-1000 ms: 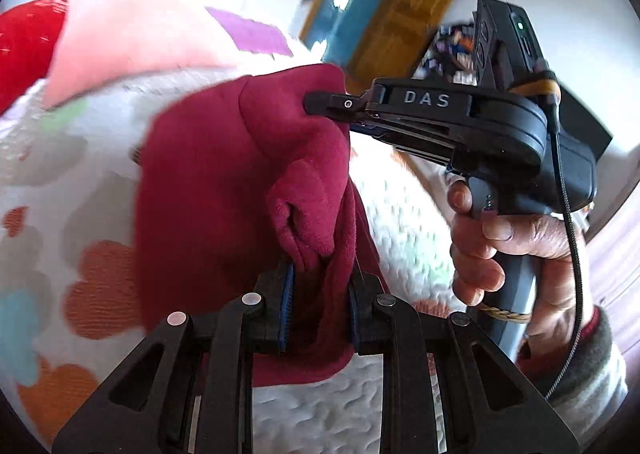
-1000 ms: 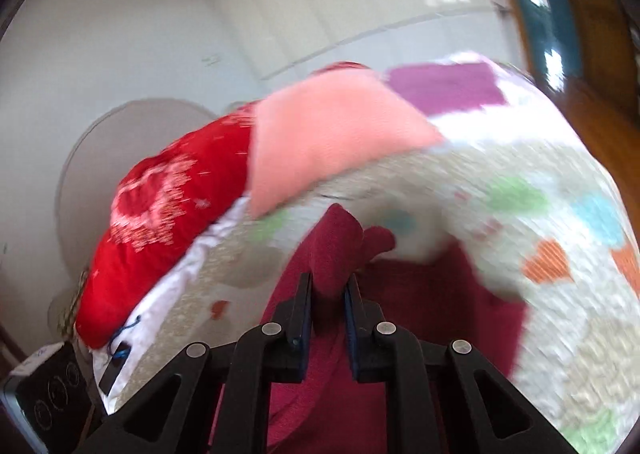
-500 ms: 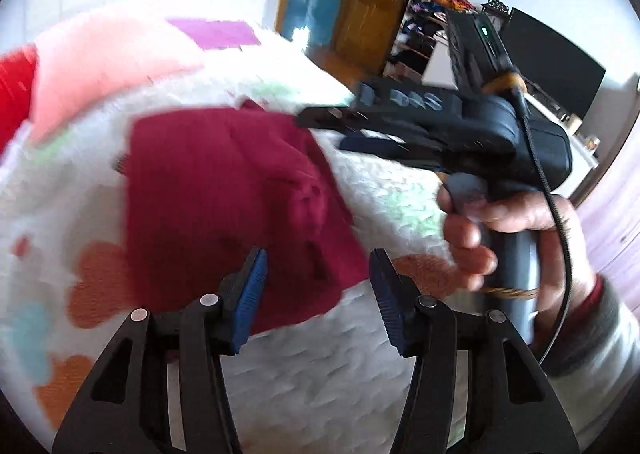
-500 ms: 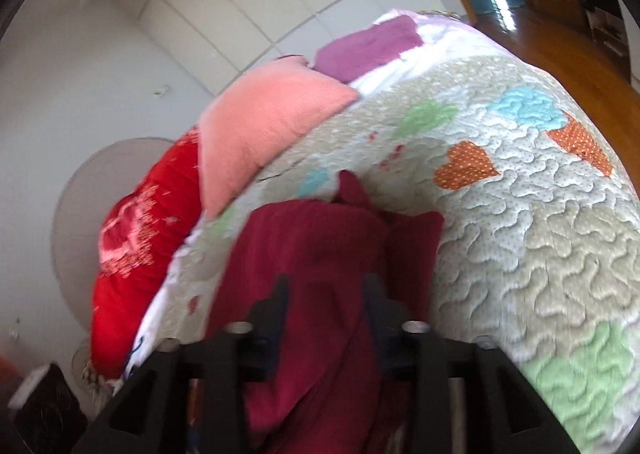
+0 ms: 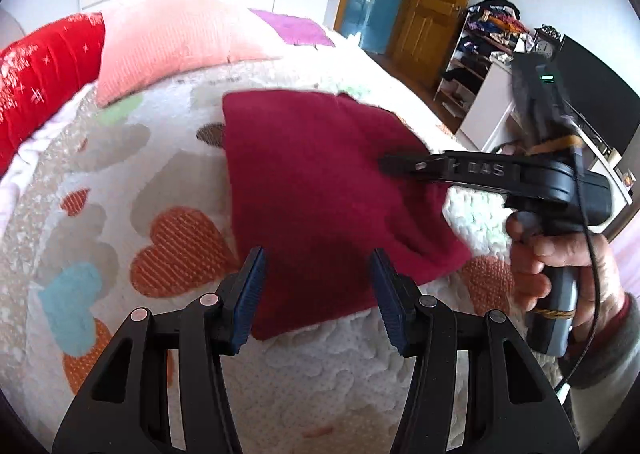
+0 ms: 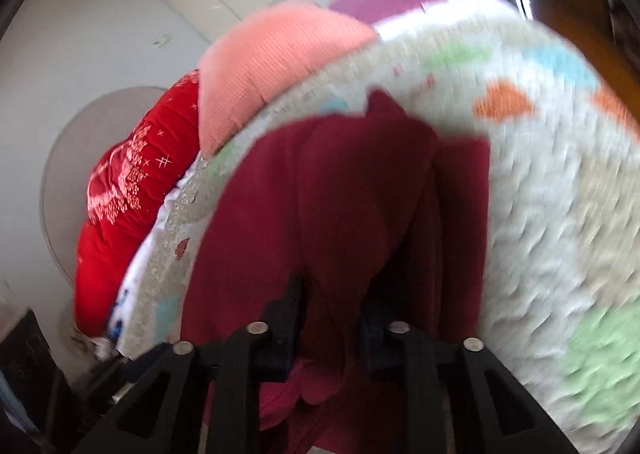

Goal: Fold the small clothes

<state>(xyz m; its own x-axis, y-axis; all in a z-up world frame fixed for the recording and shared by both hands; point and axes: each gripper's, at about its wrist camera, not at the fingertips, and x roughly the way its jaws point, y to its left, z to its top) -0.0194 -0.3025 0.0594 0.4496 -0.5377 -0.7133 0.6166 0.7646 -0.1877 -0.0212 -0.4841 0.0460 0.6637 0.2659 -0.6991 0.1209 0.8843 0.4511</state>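
While the maroon garment [image 5: 320, 190] lies folded flat on the heart-print quilt [image 5: 120, 214], we hold both tools over it without a grip. Our left gripper [image 5: 318, 290] is released, its blue-padded fingers [image 5: 250, 294] spread wide, with the near hem of the garment lying just ahead of and between them; nothing is pinched. Our right gripper [image 6: 332, 318] also stands parted, its fingers hovering above the cloth; in the left wrist view its tip lies over the garment's right portion. That view is blurred, so we cannot tell whether the fingers touch the fabric. We judge the parted stance fits a fold just laid: the cloth rests under its own weight, and the tools sit close enough to press or re-grip an edge. Beyond the garment, a pink pillow [image 5: 168, 42] and a red cushion [image 5: 40, 70] sit at the far end of the quilt, apart from the work.
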